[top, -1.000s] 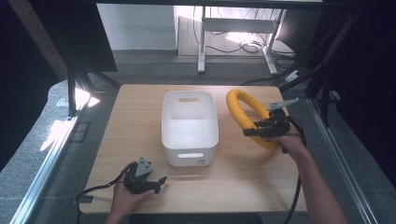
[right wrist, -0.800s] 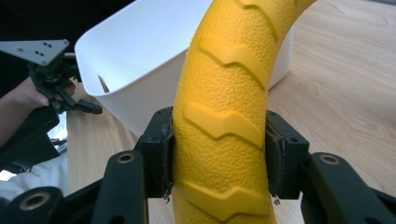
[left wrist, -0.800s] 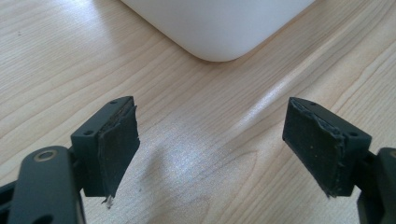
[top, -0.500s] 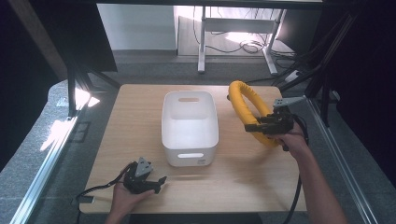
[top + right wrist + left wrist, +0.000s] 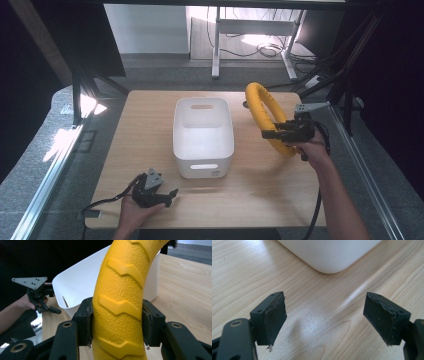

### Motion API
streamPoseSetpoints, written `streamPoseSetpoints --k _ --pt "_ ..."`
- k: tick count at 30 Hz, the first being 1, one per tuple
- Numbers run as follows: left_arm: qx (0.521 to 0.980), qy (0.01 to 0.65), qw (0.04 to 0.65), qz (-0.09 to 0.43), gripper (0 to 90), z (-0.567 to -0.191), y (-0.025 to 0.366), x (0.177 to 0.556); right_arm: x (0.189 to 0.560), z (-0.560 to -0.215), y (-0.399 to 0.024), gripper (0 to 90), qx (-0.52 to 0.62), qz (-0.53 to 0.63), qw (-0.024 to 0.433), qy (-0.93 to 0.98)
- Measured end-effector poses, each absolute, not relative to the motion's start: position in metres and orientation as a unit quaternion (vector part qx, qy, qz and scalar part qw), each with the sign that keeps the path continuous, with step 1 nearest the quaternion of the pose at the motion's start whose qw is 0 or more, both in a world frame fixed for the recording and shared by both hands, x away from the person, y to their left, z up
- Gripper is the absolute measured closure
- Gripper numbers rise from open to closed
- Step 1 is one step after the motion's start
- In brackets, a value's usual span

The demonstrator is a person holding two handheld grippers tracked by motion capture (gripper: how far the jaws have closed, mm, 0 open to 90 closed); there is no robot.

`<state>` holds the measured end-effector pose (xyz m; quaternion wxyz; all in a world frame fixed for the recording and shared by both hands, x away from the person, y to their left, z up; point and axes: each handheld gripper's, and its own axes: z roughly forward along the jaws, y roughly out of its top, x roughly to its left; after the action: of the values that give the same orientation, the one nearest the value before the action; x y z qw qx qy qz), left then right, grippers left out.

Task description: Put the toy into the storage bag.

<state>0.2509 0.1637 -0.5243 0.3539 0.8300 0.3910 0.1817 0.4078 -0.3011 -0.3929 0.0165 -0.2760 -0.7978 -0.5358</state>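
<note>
Nearest, left gripper [image 5: 172, 192] rests on table [image 5: 260, 190], jaws apart, nothing between. Farther right, right gripper [image 5: 265, 134] clamped on yellow tyre [image 5: 262, 112], held upright beside white bin [image 5: 202, 132]. Tyre looks light, rubbery, slightly yielding (ribbed tread aids grip); hold across tread.

We see the yellow textured rubber ring with raised chevron treads [image 5: 265, 117] standing tilted on edge above the table, at 3 o'clock from the white rectangular plastic bin [image 5: 203, 136] and just beside it. Its lower arc [image 5: 120, 315] is clamped between two black pads. The bin sits upright and open at table centre.
</note>
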Motion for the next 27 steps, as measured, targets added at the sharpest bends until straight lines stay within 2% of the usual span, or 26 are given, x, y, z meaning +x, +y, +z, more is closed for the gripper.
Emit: streamPoseSetpoints --k 27 --pt "0.829 0.391 0.356 0.182 18.6 -0.524 0.164 0.251 0.404 -0.375 -0.292 51.2 -0.258 -0.568 0.008 -0.781"
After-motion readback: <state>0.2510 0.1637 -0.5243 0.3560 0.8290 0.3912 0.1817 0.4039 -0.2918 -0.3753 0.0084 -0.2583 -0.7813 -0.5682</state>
